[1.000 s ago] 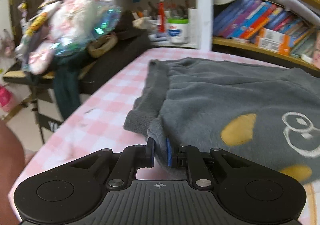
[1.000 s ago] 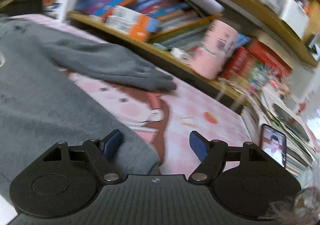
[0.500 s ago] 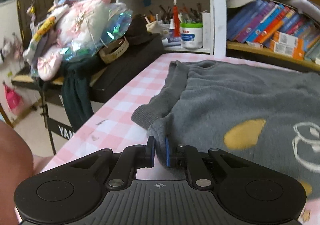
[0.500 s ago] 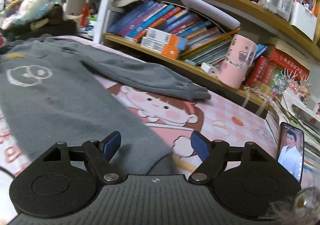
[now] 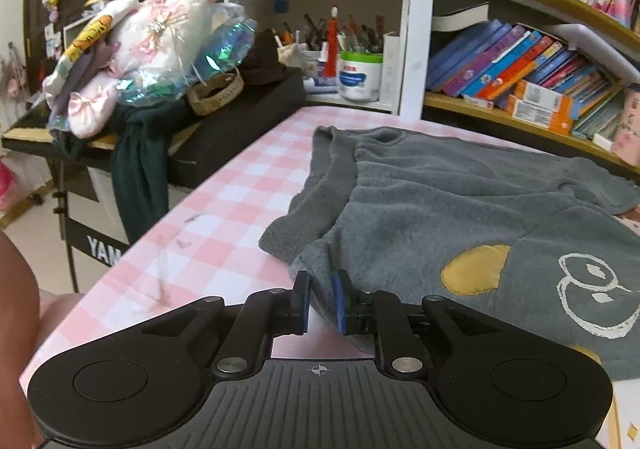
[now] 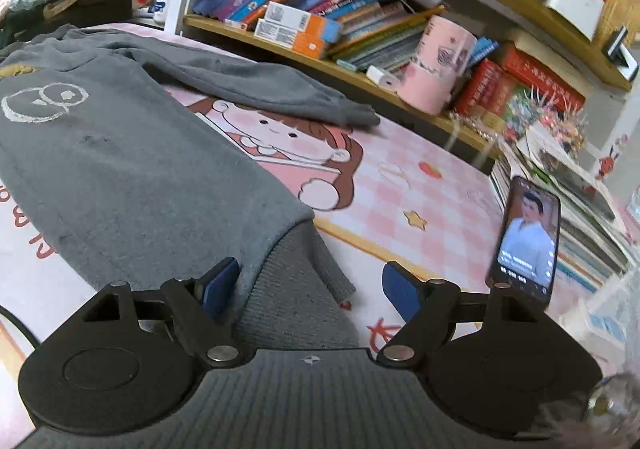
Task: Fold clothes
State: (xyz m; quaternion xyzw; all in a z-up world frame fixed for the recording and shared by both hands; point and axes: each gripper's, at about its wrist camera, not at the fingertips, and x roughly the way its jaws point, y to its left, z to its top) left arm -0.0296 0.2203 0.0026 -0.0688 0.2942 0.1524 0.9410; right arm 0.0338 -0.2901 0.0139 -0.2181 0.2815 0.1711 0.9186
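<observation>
A grey sweater (image 5: 420,209) with a yellow patch and white outline print lies flat on the pink checked tablecloth (image 5: 224,217). My left gripper (image 5: 320,301) sits at the sweater's near left corner, beside a ribbed cuff (image 5: 284,245). Its jaws are opening, and the corner fabric lies loose between them against the right pad. In the right wrist view the sweater (image 6: 120,169) runs away to the left, one sleeve (image 6: 260,89) stretched toward the shelf. My right gripper (image 6: 311,287) stands wide open over the ribbed hem (image 6: 292,289), which lies between the jaws near the left finger.
A phone (image 6: 524,237) playing a video stands propped at the right, before stacked books (image 6: 580,217). A pink cup (image 6: 436,65) and bookshelves (image 5: 520,69) line the back. Beyond the table's left edge, toys and clothes (image 5: 160,49) are piled on a black keyboard.
The left jaws were shut on the sweater's corner and have now parted. The right gripper has slid along the sweater, so the ribbed hem now lies between its open jaws.
</observation>
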